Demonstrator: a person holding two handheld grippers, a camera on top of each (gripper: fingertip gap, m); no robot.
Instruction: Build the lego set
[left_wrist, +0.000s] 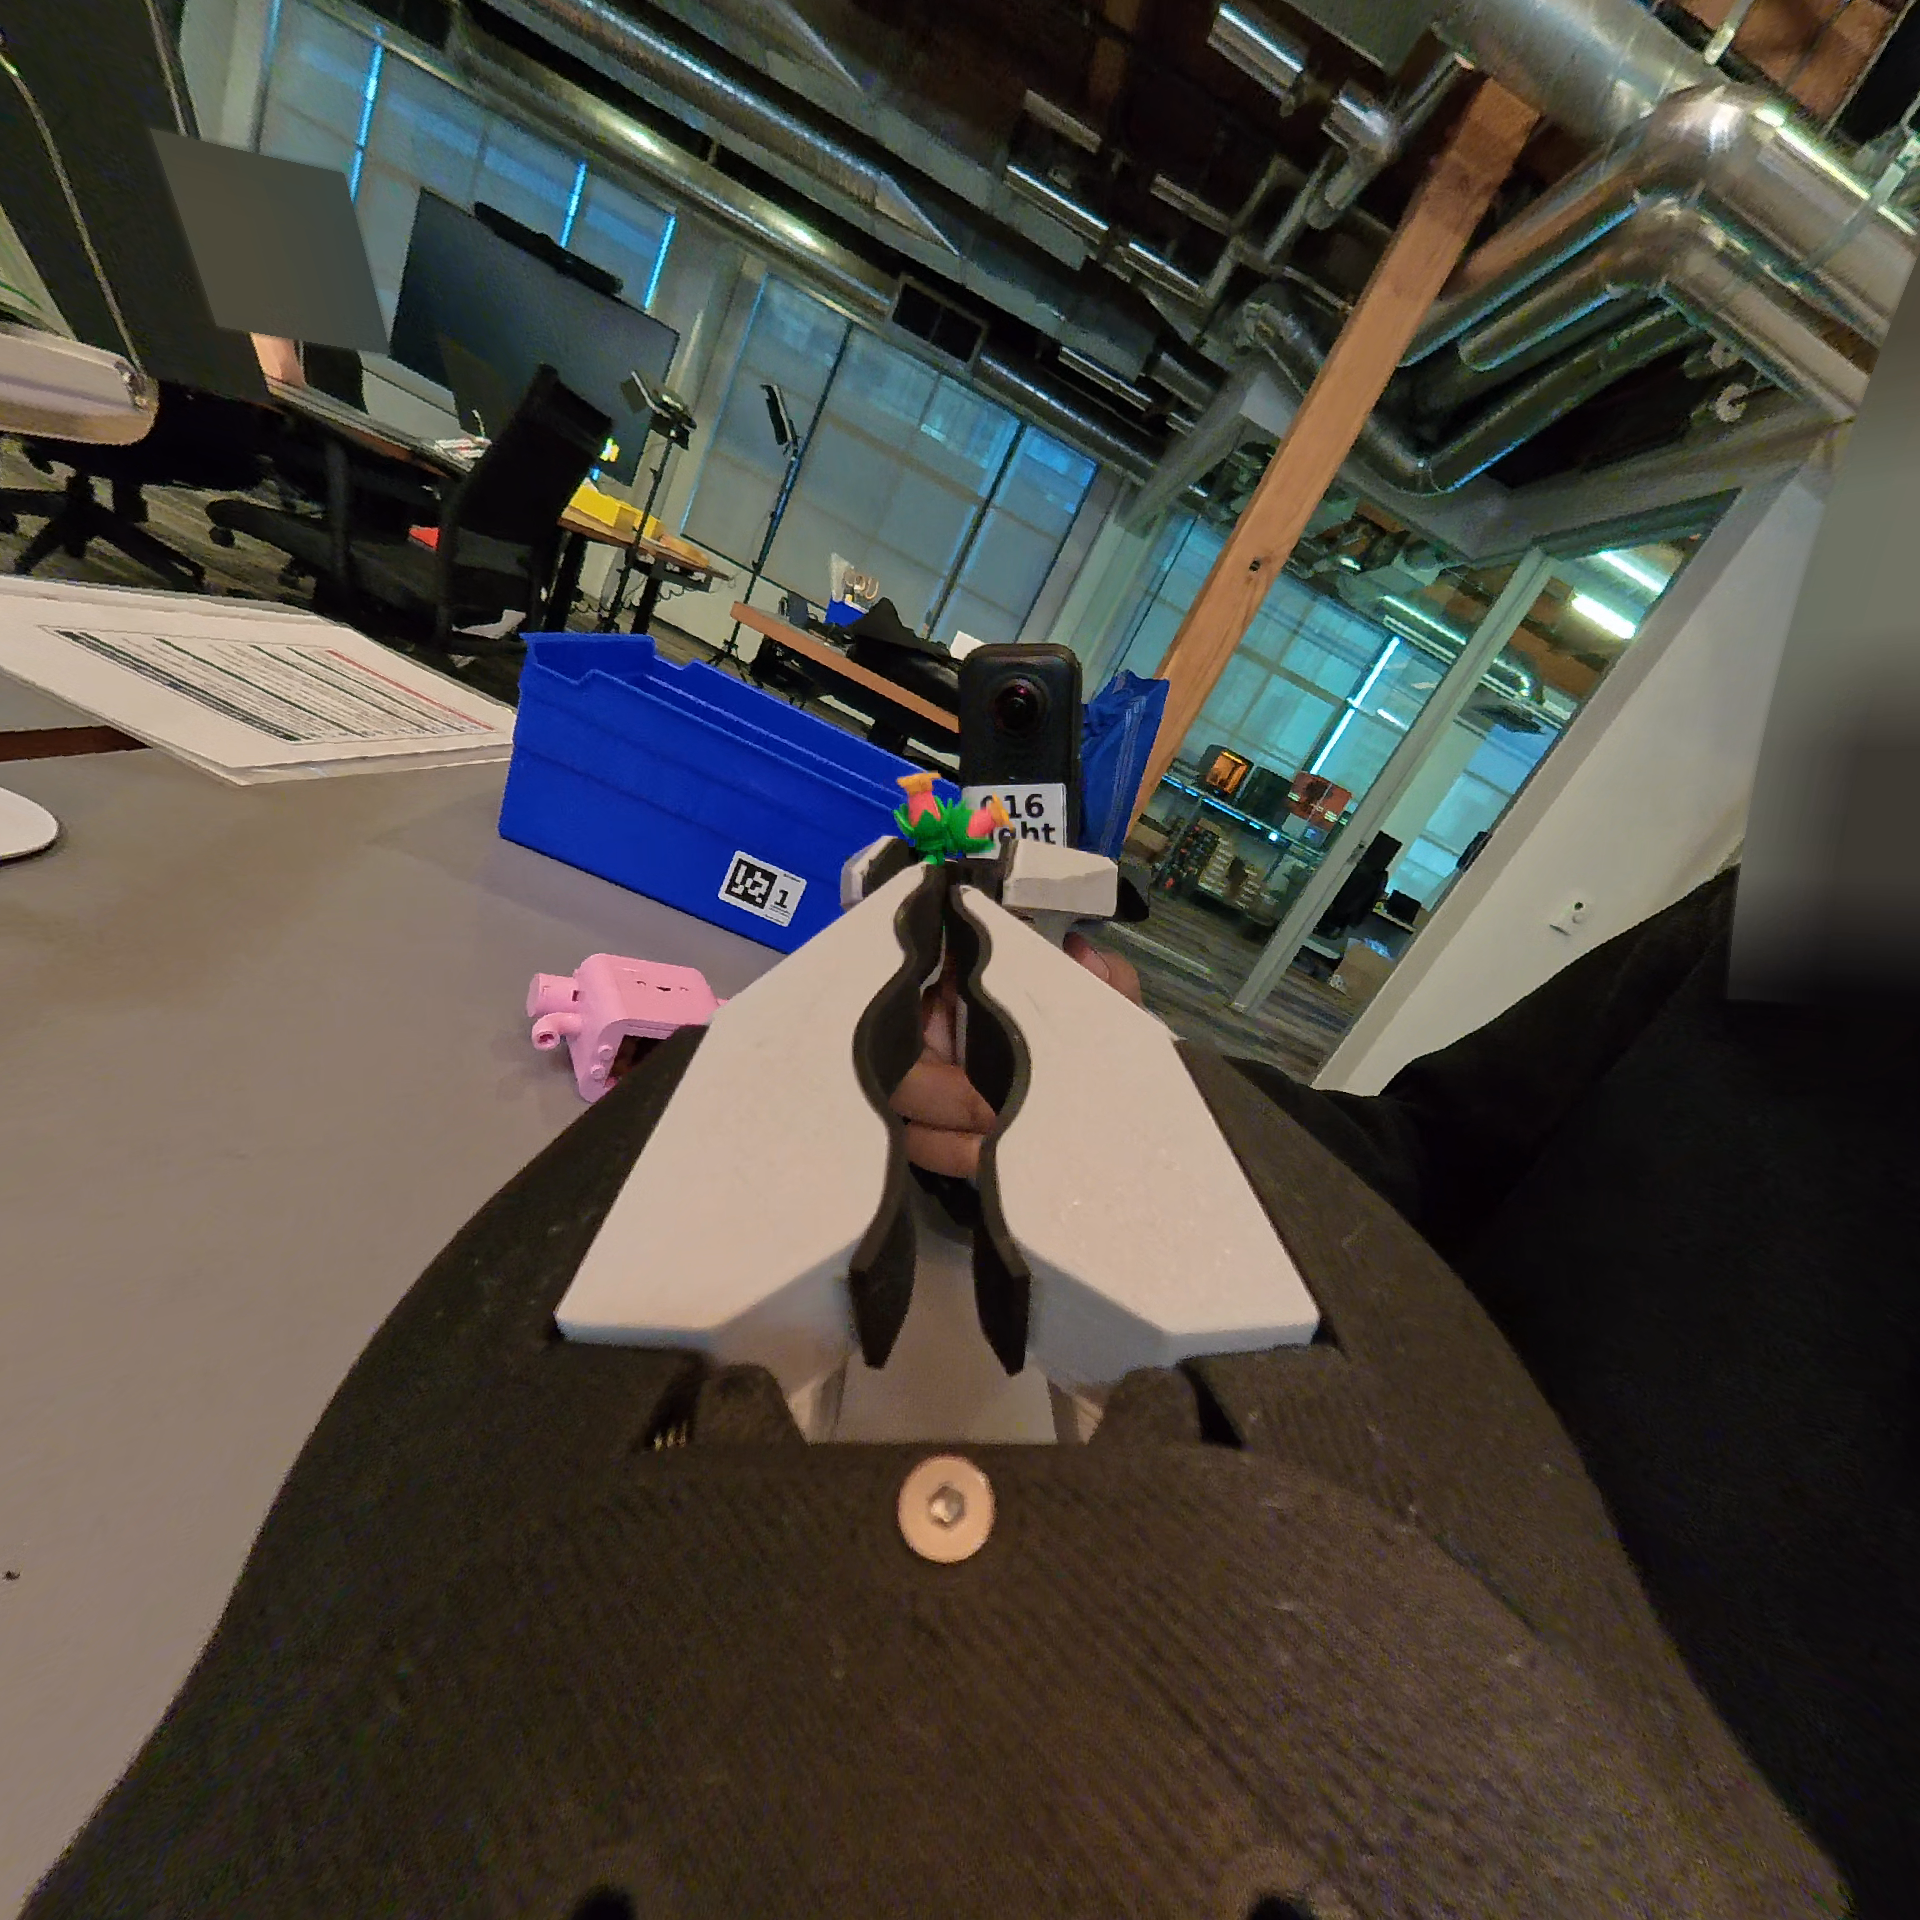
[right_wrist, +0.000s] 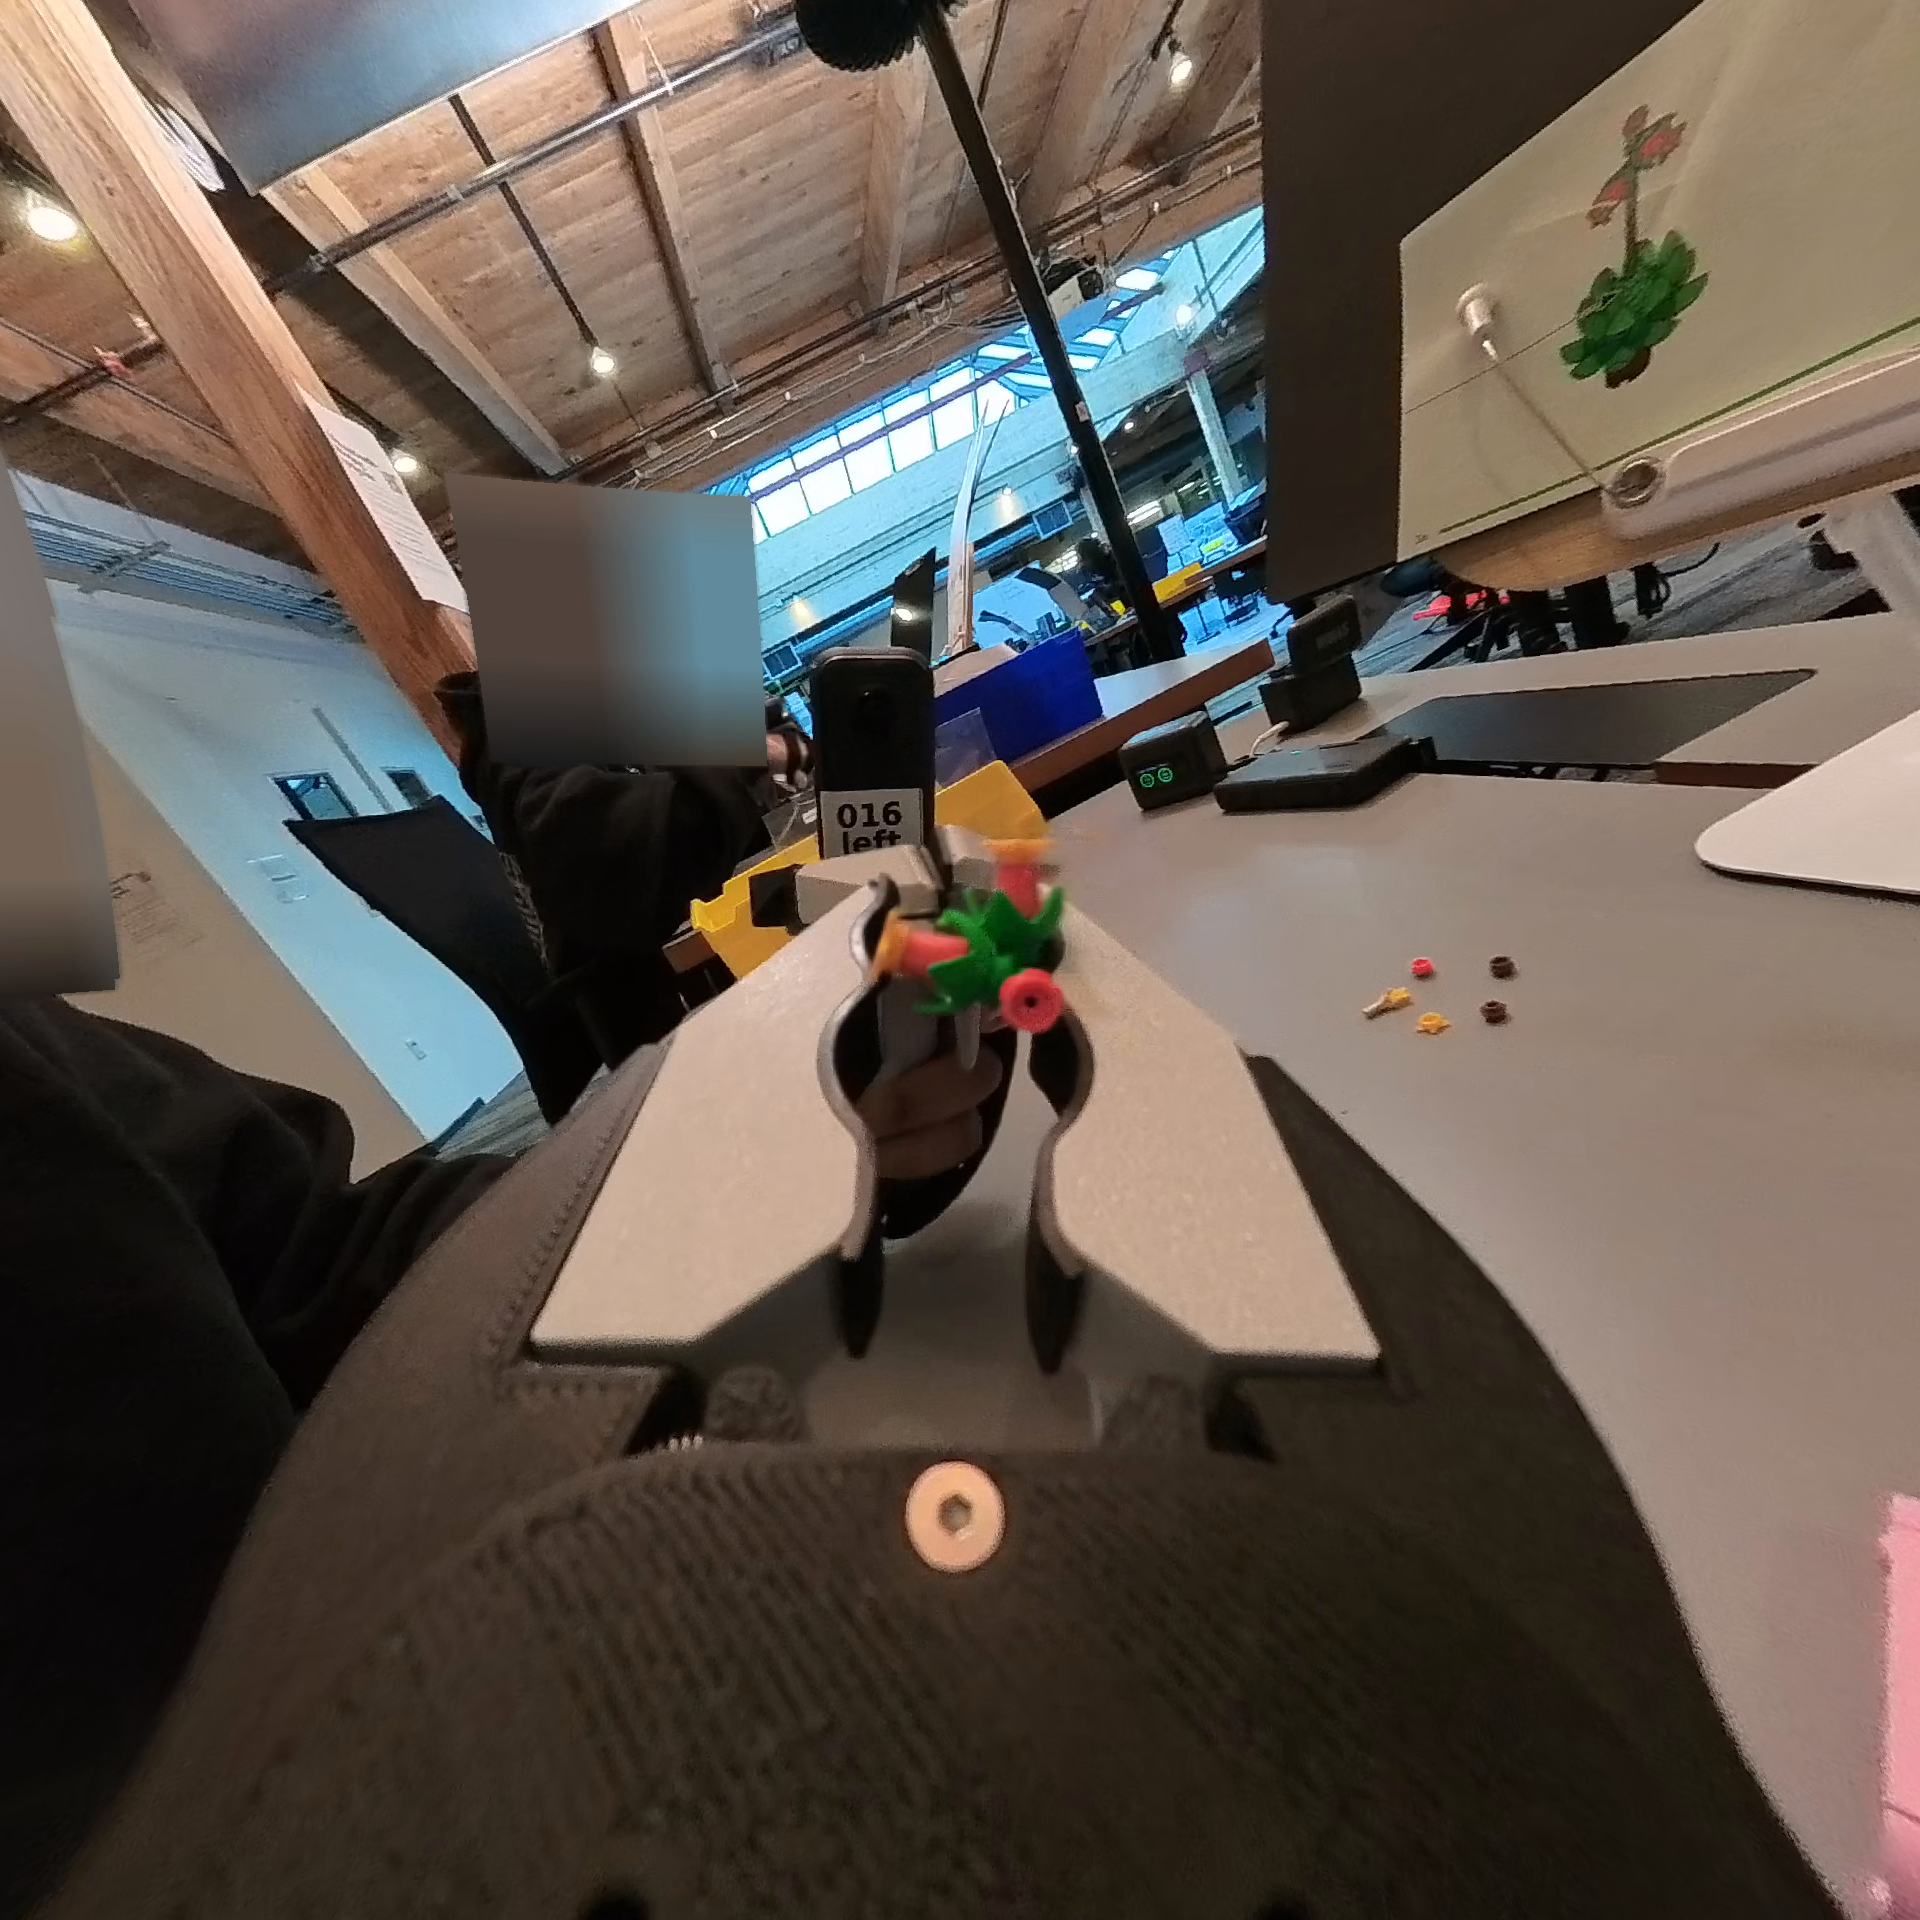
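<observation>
A small lego flower sprig (left_wrist: 938, 821), with green leaves and pink blossoms tipped in orange, stands at my left gripper's tips. My left gripper (left_wrist: 940, 883) is shut on its green stem and holds it above the grey table (left_wrist: 260, 1039). My right gripper (left_wrist: 961, 868) faces it from behind the sprig, with its fingers apart. In the right wrist view the sprig (right_wrist: 992, 940) sits between my right gripper's (right_wrist: 971, 935) spread fingertips, which do not press on it. The left gripper (right_wrist: 930, 868) grips it from the far side.
A pink lego assembly (left_wrist: 613, 1013) lies on the table beside a blue bin (left_wrist: 675, 758) and a printed sheet (left_wrist: 239, 675). Several small loose pieces (right_wrist: 1444, 992) lie to the right. A yellow bin (right_wrist: 977, 810), black boxes (right_wrist: 1174, 774) and a monitor base (right_wrist: 1829, 831) stand behind. My left and right fingertips are right by each other. The pink lego assembly (left_wrist: 613, 1013) is about 15 cm from both grippers' fingertips.
</observation>
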